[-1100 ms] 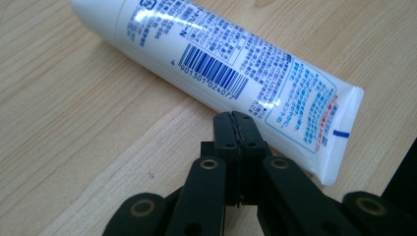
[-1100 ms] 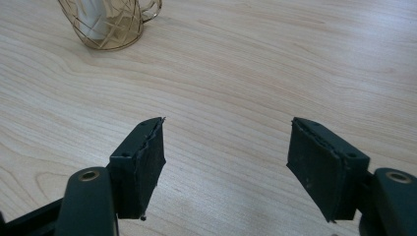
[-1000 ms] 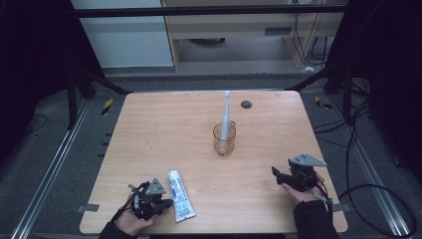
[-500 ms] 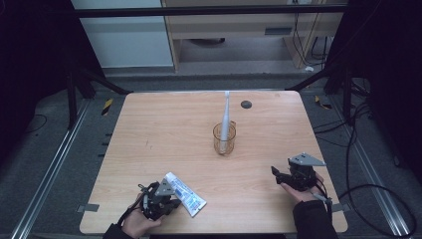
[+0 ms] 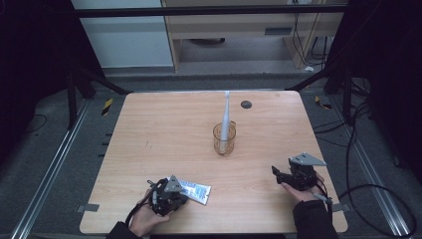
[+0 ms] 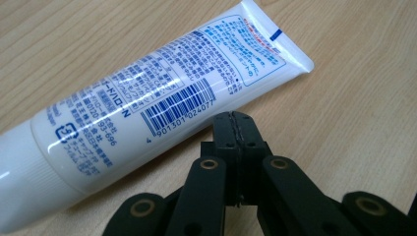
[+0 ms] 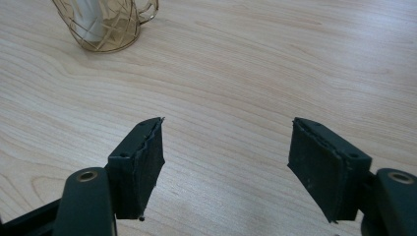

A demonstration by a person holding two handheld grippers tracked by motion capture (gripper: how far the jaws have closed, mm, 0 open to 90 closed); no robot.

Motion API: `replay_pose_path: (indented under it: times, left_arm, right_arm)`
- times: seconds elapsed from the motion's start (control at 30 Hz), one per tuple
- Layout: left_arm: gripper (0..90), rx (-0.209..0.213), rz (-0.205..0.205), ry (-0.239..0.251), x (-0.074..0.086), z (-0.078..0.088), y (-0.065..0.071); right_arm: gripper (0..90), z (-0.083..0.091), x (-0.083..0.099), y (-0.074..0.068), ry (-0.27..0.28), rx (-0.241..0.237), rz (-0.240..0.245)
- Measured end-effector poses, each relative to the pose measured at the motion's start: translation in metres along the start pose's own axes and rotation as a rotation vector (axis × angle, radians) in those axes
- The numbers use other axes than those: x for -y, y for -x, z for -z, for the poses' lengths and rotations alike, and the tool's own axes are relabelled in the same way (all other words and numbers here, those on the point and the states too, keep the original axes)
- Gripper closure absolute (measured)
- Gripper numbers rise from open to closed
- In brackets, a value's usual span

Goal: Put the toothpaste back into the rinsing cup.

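The toothpaste tube (image 5: 194, 189) lies flat near the table's (image 5: 149, 119) front edge, left of centre. I judge it light, soft and slick, so I'd pinch across its middle, not the crimped tail. My left gripper (image 6: 235, 129) sits just beside it, jaws closed on nothing. Well apart near the centre, a wire cup (image 5: 224, 140) holds a toothbrush (image 5: 226, 115). Nothing stands between. My right gripper (image 7: 226, 164) waits open by the front right corner.

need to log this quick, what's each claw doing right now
left claw: closed, holding nothing, tips beside the toothpaste tube
right claw: open, holding nothing, above the table
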State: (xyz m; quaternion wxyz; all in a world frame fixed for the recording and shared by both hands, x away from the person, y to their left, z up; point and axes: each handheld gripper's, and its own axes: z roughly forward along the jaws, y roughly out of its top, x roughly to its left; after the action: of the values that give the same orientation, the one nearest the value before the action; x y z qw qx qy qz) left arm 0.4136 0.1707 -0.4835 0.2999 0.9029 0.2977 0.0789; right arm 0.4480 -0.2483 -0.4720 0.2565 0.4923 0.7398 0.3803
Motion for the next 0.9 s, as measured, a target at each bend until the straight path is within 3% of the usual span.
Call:
replay_pose_path:
  times: [0.9]
  left_arm:
    - [89.6,-0.034,0.005,0.034,-0.029,-0.020,-0.007]
  right_arm:
    - [29.3,0.000,0.001,0.002,0.001,0.000,-0.007]
